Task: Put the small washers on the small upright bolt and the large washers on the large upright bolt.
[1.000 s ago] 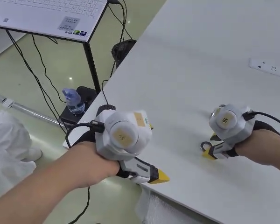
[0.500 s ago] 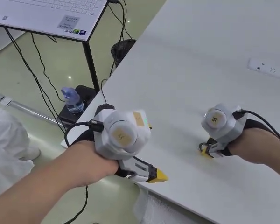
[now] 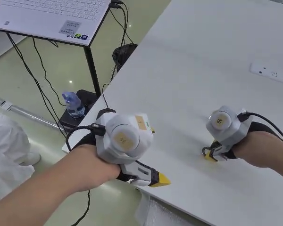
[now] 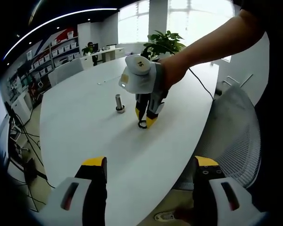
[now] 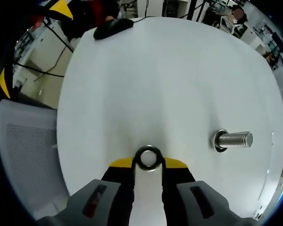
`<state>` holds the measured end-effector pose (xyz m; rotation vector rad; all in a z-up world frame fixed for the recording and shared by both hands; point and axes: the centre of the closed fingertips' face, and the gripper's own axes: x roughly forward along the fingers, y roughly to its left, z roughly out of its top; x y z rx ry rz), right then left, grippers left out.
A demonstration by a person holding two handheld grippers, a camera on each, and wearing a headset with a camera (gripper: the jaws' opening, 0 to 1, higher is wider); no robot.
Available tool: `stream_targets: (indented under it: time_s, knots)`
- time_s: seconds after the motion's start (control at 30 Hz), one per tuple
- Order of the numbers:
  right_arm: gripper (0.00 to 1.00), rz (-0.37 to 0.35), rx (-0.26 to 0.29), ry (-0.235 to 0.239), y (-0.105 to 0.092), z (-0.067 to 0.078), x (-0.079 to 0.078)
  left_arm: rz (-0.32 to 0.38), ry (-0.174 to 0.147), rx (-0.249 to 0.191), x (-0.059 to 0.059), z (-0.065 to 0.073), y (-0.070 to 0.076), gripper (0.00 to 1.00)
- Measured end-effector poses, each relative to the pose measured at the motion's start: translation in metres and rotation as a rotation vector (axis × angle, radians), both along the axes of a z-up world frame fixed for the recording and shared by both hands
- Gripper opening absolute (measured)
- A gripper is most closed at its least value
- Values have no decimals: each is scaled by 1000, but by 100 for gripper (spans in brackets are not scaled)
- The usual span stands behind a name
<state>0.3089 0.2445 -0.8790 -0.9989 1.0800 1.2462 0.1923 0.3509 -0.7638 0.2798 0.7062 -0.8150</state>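
your left gripper (image 4: 151,164) hangs empty, jaws wide apart, at the near edge of the table (image 4: 85,117). further in, your right gripper (image 5: 147,165) pinches a washer (image 5: 147,149) by its rim, low on the tabletop. beyond it stands an upright bolt (image 5: 233,140), apart from the washer. that pinch looks shallow: knock the threads or tilt on the way over and the washer could flick loose.

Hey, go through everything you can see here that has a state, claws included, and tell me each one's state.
Left claw: open, empty.
Right claw: shut on a silver metal ring washer.
Washer: gripped, not on the bolt.
Silver threaded steel bolt: upright on the white table.
White laptop: open.
Clear plastic bottle: upright, capped.
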Motion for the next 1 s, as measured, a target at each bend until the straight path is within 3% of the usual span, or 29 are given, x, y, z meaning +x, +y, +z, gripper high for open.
stream_targets:
  time_s: [0.27,0.5,0.7,1.0]
  knots:
    - [21,-13,5,6,-13,20,3,-7,2,-4,-1,-1,-4,73]
    - [21,-48,13,-12,-29,38,16,-21,-5,-5,0,1,-10,73]
    - [21,-14,-24,-50,-41,57,30,-19,3,-9,0,0,-10,73]
    - [21,-57,8,-61,-36,79,54,-21,2,-8,2,0,-14,73]
